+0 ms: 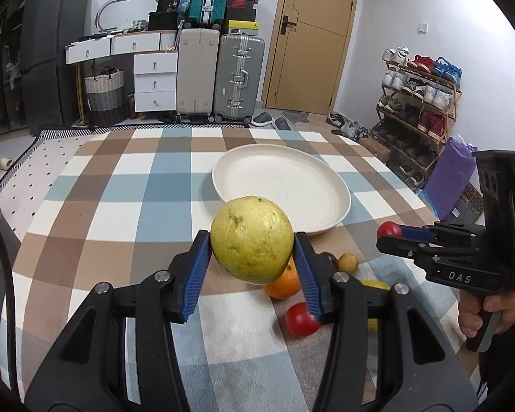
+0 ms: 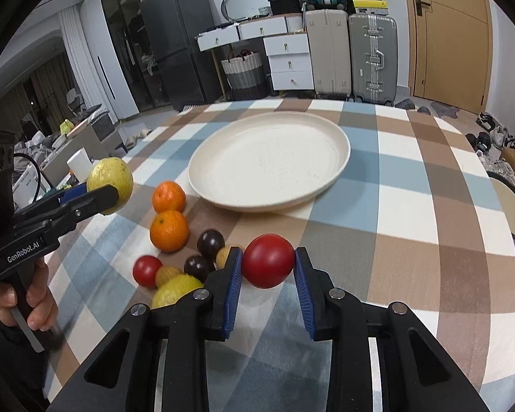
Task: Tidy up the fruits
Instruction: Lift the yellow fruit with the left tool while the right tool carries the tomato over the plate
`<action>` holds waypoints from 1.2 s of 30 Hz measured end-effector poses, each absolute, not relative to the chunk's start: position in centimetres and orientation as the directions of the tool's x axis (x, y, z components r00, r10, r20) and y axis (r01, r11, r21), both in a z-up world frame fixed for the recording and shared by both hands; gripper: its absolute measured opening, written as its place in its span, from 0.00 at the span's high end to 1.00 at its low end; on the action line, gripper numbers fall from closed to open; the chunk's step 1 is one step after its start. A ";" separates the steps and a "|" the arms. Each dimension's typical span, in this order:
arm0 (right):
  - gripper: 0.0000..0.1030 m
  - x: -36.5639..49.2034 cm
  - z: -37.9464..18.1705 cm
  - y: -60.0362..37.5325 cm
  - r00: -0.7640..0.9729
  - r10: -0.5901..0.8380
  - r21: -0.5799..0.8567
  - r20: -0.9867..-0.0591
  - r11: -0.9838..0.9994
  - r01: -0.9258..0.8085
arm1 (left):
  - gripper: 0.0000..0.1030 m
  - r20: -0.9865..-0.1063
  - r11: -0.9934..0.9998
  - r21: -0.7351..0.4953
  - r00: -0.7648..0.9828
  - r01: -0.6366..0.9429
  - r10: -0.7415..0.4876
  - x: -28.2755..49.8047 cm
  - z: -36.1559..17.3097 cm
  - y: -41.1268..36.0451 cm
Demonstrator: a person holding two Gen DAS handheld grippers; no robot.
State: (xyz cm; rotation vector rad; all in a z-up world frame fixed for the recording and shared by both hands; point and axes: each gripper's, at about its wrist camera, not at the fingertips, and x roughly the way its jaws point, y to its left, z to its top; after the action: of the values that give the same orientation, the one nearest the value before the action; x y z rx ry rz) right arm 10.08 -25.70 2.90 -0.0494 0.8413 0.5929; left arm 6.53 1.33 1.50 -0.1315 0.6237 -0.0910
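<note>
My left gripper is shut on a yellow-green guava and holds it above the table, near the front rim of the cream plate. It also shows in the right wrist view. My right gripper is shut on a red tomato, held above the table in front of the plate. It shows in the left wrist view. On the checked cloth lie two oranges, two dark plums, a second tomato, a lemon and small tan fruits.
The table carries a checked cloth. Suitcases, white drawers and a shoe rack stand beyond the table. A round white-rimmed container sits off the right edge.
</note>
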 end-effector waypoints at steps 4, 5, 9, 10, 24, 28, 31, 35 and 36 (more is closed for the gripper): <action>0.70 10.7 3.7 -25.6 0.531 0.489 0.205 -0.692 0.838 -0.506 | 0.55 -0.567 0.988 -0.150 0.816 0.031 -0.112 7.3 2.2 1.4; 0.70 10.9 4.0 -25.5 0.535 0.493 0.209 -0.686 0.838 -0.505 | 0.55 -0.565 0.988 -0.154 0.818 0.028 -0.111 7.5 2.3 1.4; 0.70 11.6 4.7 -25.0 0.544 0.502 0.212 -0.672 0.835 -0.508 | 0.55 -0.557 0.989 -0.146 0.825 0.016 -0.095 8.6 2.7 1.1; 0.70 11.7 4.8 -24.9 0.546 0.505 0.212 -0.668 0.833 -0.511 | 0.55 -0.558 0.989 -0.149 0.824 0.016 -0.097 8.9 2.8 1.1; 0.70 14.4 6.5 -23.5 0.567 0.524 0.222 -0.636 0.827 -0.517 | 0.55 -0.566 0.992 -0.129 0.820 0.012 -0.084 12.5 3.1 -0.2; 0.70 15.6 6.5 -23.4 0.568 0.515 0.217 -0.641 0.833 -0.510 | 0.55 -0.570 0.992 -0.127 0.817 0.010 -0.081 13.8 3.0 -0.3; 0.70 16.4 6.5 -23.4 0.565 0.521 0.233 -0.639 0.832 -0.503 | 0.55 -0.575 0.990 -0.142 0.813 0.005 -0.086 14.9 2.8 0.0; 0.70 17.2 6.3 -23.6 0.568 0.530 0.257 -0.630 0.832 -0.492 | 0.55 -0.582 0.990 -0.143 0.810 -0.015 -0.072 16.5 2.2 0.1; 0.70 17.3 6.1 -23.6 0.567 0.532 0.261 -0.629 0.831 -0.491 | 0.55 -0.583 0.990 -0.137 0.810 -0.018 -0.066 16.8 2.0 0.0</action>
State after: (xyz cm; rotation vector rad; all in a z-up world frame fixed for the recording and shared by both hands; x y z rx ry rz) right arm 17.31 -23.63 6.11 0.0593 0.7588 0.6013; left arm 16.80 -0.04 1.99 -0.1386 0.6272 -0.0258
